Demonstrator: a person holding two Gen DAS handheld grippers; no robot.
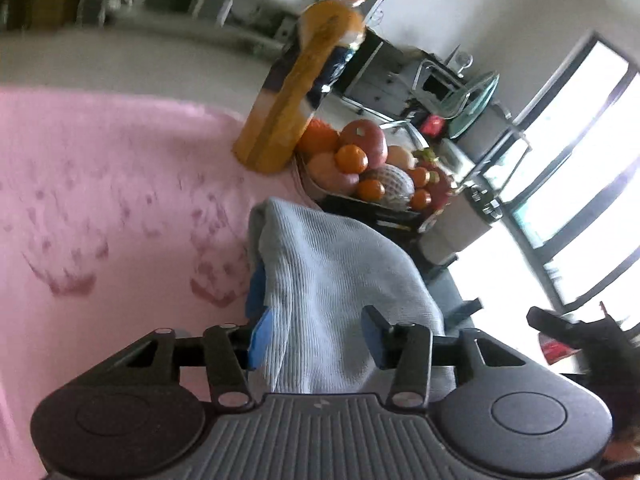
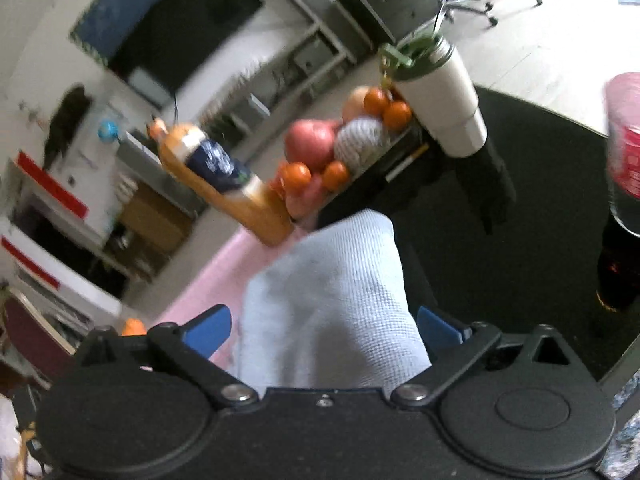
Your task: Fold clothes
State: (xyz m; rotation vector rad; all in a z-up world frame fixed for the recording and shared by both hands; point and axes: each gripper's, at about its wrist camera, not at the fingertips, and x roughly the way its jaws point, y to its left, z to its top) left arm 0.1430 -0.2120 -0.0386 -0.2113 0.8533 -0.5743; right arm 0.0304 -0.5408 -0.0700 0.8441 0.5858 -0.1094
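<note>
Pale blue ribbed knit cloth rises in a soft hump between the blue-padded fingers of the left claw; the pads stand on either side of the fabric, the left one against its edge, and whether they squeeze it cannot be told from this view; the cloth lies partly on a pink fuzzy cover with darker pink marks, spread over the bench. Behind the cloth stands a tall orange juice bottle with an orange cap and dark label, and just beside it a heap of oranges, apples and a netted fruit in a dark tray; bright windows fill the right side.

From the right wrist view, the same pale blue cloth sits between the fingers of the right claw; its jaws are spread wide, the blue pads standing clear of the fabric on both sides; the cloth straddles the pink cover's edge and a dark bench surface. Beyond are the juice bottle, the fruit, a white tumbler with a green lid, and a red-labelled clear container at the right edge.
</note>
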